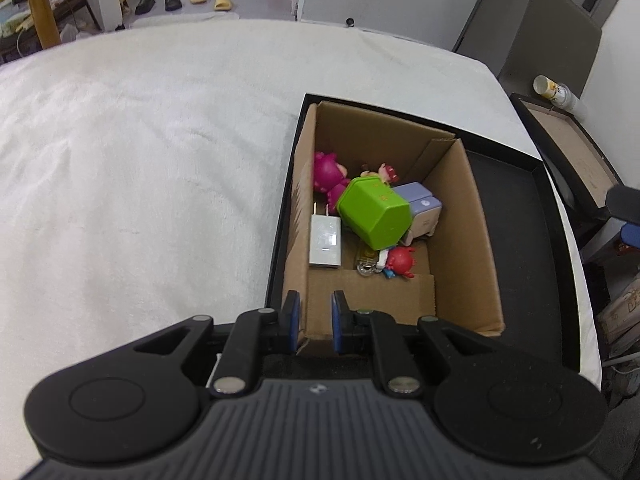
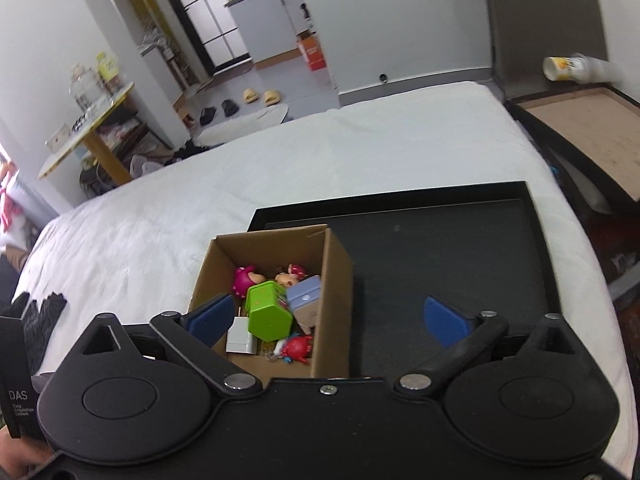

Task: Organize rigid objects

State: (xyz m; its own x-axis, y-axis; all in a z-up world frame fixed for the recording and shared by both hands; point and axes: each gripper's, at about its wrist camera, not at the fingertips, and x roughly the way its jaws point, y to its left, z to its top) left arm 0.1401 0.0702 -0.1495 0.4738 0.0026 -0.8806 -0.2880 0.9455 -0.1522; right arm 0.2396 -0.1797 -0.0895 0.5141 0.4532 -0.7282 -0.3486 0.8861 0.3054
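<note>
A: Item one: what do we hold?

B: Our left claw (image 1: 315, 322) has its blue pads narrowly parted with only a small gap, gripping nothing; its tips sit over the near left corner of the cardboard box (image 1: 460, 240). Our right claw (image 2: 328, 320) is spread wide and empty, its left pad in front of the box's near left wall, its right pad over the bare black tray (image 2: 460, 248).

A: Item two: the box and its contents?

B: The box stands open at the left end of the tray, which lies on the white bed cover (image 1: 140, 160). Inside we count a green hexagonal container (image 1: 374, 216) tipped on its side atop the pile; a white plug charger (image 1: 325, 246) flat by the left wall; a magenta figurine (image 1: 326, 174) in the far left corner; a small pink figurine (image 1: 384, 172) behind the green container; a lilac toy block (image 1: 424, 212) touching the container's right; a red crab toy (image 1: 400, 260) with a key-ring trinket (image 1: 366, 262) just beside it, near the front.

A: Item three: surroundings?

B: A brown-topped stand (image 2: 588, 132) right of the bed carries a tipped plastic bottle (image 2: 576, 68). Slippers (image 2: 260, 96) lie on the floor beyond.
</note>
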